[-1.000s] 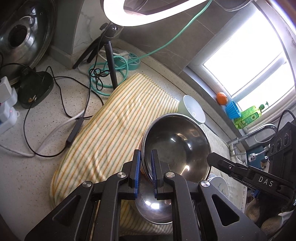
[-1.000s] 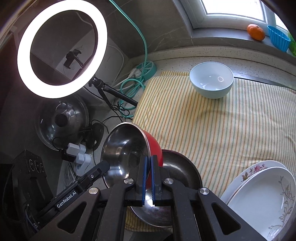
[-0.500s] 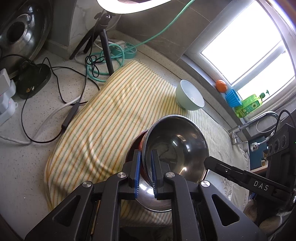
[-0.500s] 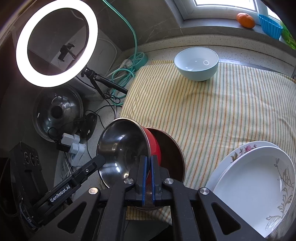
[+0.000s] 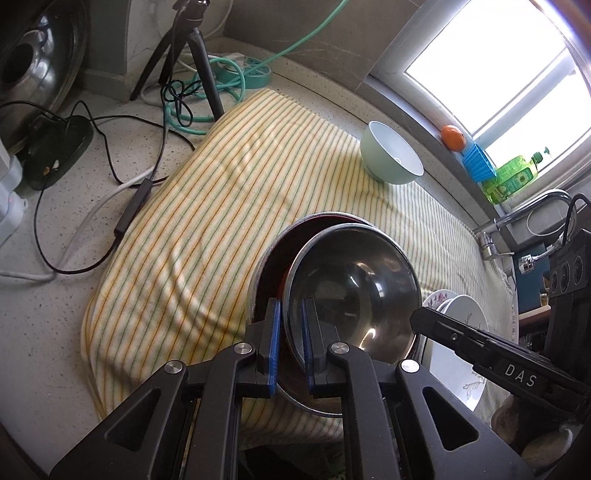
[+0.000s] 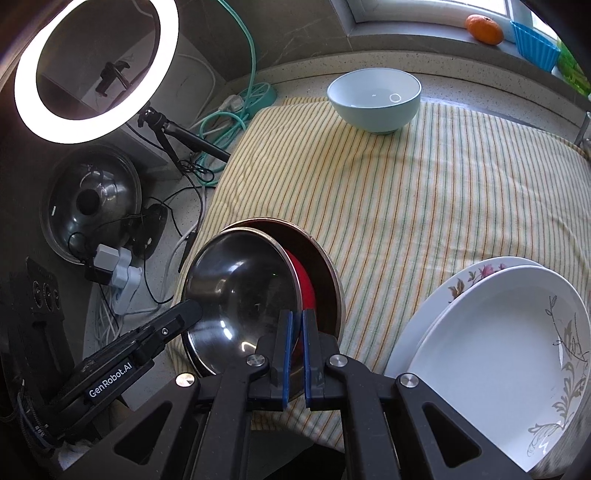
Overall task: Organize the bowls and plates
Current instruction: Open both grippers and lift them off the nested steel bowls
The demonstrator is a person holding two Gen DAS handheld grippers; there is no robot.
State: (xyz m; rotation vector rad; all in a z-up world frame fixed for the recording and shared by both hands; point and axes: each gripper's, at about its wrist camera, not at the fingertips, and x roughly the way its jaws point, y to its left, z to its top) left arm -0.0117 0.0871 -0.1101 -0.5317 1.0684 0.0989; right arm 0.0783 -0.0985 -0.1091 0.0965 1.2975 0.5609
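A steel bowl [image 5: 351, 288] with a red outside [image 6: 304, 284] hangs tilted, partly inside a second steel bowl [image 6: 327, 269] that rests on the striped cloth [image 5: 221, 206]. My left gripper [image 5: 291, 325] is shut on its near rim, and my right gripper [image 6: 297, 332] is shut on the opposite rim. Each gripper's black finger shows in the other's view. A pale blue bowl [image 6: 373, 99] stands upright at the cloth's far edge. Two stacked white flowered plates [image 6: 498, 332] lie on the cloth to the right of the steel bowls.
A lit ring light [image 6: 96, 70] on a tripod [image 5: 199, 55], tangled cables [image 5: 122, 177] and a steel pot lid [image 6: 92, 203] crowd the counter left of the cloth. An orange [image 6: 484, 24] and a blue basket [image 6: 533, 48] sit on the windowsill. A faucet [image 5: 535, 203] stands at right.
Both grippers have come down with the red-backed steel bowl, which now sits lower and deeper in the bowl on the cloth. Both grips are unchanged.
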